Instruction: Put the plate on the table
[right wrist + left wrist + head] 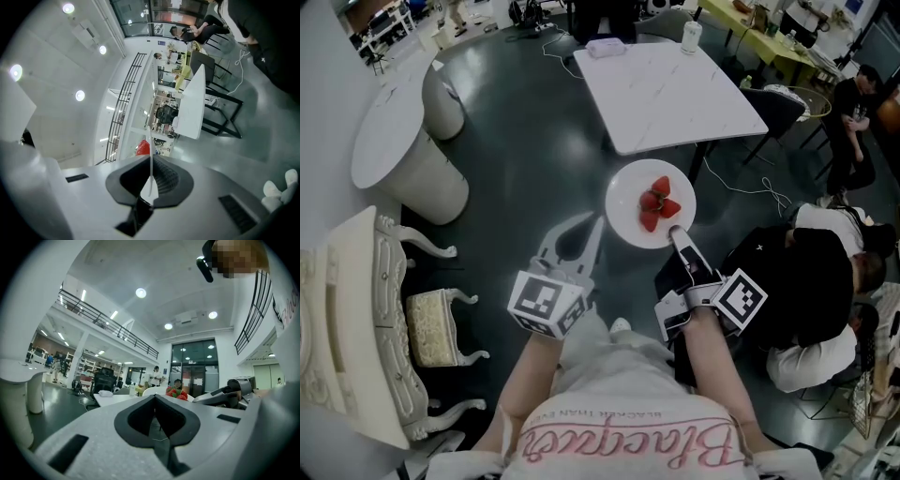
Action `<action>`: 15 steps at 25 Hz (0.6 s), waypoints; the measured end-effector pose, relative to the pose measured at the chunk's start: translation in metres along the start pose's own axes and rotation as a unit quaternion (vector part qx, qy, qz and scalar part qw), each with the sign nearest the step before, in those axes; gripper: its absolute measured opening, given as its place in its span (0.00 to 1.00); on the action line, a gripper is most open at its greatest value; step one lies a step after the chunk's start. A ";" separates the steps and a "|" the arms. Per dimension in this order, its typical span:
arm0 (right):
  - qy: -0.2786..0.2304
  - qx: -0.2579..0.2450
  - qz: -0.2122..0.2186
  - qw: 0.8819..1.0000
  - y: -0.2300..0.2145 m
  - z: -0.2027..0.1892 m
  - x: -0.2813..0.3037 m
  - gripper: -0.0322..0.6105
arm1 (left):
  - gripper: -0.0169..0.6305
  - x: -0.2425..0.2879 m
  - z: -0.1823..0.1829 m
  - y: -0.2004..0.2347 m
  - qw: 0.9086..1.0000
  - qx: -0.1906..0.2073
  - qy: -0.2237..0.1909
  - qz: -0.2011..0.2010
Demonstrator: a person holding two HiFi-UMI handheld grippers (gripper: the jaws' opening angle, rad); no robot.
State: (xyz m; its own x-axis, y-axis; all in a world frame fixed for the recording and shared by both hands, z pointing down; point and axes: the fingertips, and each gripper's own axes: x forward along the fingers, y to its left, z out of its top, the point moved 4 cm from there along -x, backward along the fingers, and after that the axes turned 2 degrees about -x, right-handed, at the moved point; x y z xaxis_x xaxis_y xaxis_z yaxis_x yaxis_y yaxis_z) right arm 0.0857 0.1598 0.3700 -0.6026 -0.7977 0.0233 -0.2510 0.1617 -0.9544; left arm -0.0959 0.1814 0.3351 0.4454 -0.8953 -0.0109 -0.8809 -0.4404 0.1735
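- R gripper (675,232) reaches fwd, forearm straight, jaws clamped on the near rim of the plate (626,202).
- Plate w/ strawberries (658,202) is in the air over the floor (516,141), just short of the table (666,89).
- L gripper (596,225) is alongside, jaws together, empty, tip near the plate's left edge.

Right tool (151,180) view is kinda useless: the plate (150,140) sits edge-on, just a thin white line, with the strawberries (143,147) mostly hidden behind it. In the head view, the stuff on the worktop (666,94) is too small to tell.
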 end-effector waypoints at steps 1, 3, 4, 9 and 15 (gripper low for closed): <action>-0.001 0.002 -0.001 1.000 -0.002 0.001 0.005 0.07 | 0.03 0.004 -0.001 0.004 1.000 -0.001 0.002 -0.001; -0.002 0.003 -0.007 1.000 -0.007 0.006 0.015 0.07 | 0.03 0.015 -0.001 0.014 1.000 0.000 0.005 -0.005; -0.004 0.003 -0.010 1.000 -0.009 0.009 0.022 0.07 | 0.03 0.023 0.000 0.018 1.000 0.000 0.006 -0.007; -0.015 0.011 -0.019 1.000 -0.020 0.030 0.067 0.07 | 0.03 0.067 0.002 0.050 1.000 0.001 0.012 -0.019; -0.030 0.015 -0.024 0.999 -0.029 0.058 0.139 0.07 | 0.03 0.131 0.007 0.103 0.999 0.003 0.016 -0.035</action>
State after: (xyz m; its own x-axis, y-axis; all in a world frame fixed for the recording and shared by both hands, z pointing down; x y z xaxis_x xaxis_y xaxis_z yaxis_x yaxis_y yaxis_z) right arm 0.0534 0.0106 0.3833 -0.5436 -0.8378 0.0518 -0.2556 0.1064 -0.9609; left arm -0.1296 0.0182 0.3447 0.5114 -0.8593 0.0087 -0.8481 -0.5030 0.1666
